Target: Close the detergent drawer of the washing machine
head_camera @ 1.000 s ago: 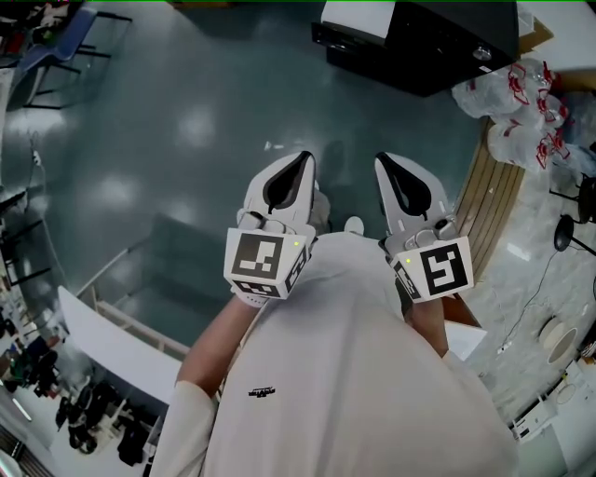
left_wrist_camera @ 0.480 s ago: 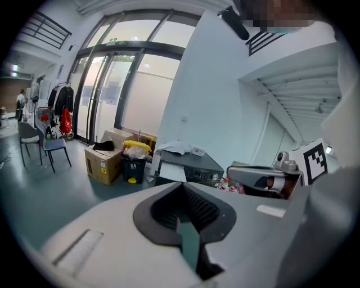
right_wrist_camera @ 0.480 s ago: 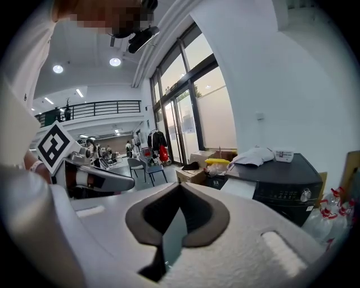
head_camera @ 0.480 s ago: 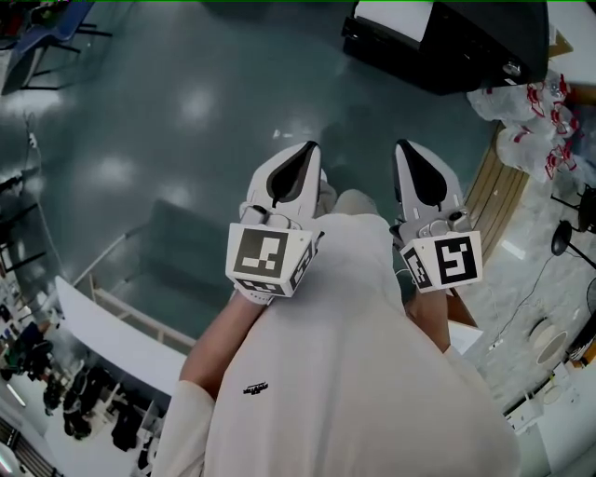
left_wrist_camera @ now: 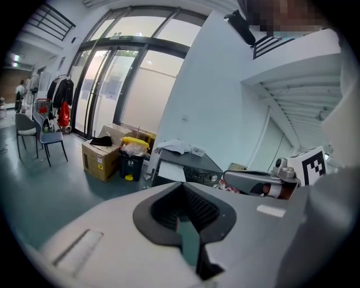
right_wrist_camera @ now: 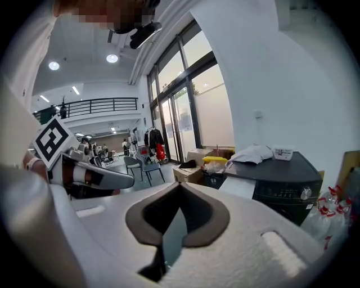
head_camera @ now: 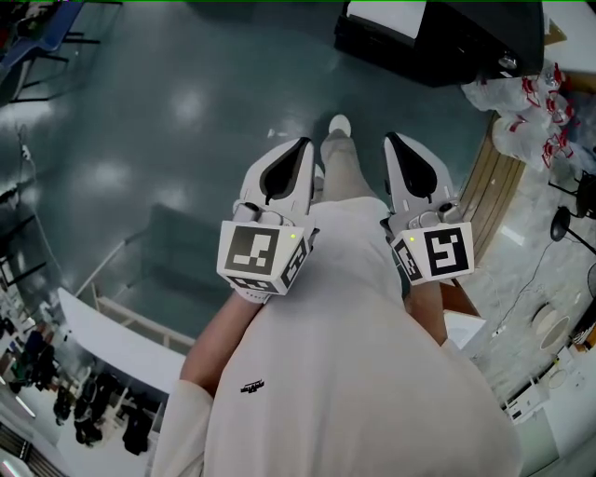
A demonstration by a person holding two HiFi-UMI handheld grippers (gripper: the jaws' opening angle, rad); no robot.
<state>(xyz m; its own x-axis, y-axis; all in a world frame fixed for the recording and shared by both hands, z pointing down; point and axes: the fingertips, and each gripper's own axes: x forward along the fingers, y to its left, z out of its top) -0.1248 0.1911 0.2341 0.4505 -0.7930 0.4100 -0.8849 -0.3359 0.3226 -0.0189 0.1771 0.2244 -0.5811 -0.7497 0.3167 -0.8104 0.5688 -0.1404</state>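
A black washing machine (head_camera: 456, 42) stands on the floor ahead, at the top right of the head view. A white panel (head_camera: 389, 17) juts from its front left, likely the detergent drawer. The left gripper view also shows the machine (left_wrist_camera: 194, 169), as does the right gripper view, where the machine (right_wrist_camera: 284, 183) has that white panel (right_wrist_camera: 242, 187) beside it. My left gripper (head_camera: 304, 146) and right gripper (head_camera: 391, 142) are held side by side at chest height, well short of the machine. Both are shut and hold nothing.
Clothes (right_wrist_camera: 256, 153) and a small box lie on the machine's top. Plastic bags (head_camera: 521, 102) and a wooden pallet (head_camera: 494, 196) sit to the right. A cardboard box (left_wrist_camera: 101, 157), a bin (left_wrist_camera: 132, 163) and chairs (left_wrist_camera: 34, 135) stand by the windows. My foot (head_camera: 340, 126) is stepping forward.
My leg has swung forward between the grippers as I walk toward the machine. Both grippers have stayed shut and level.
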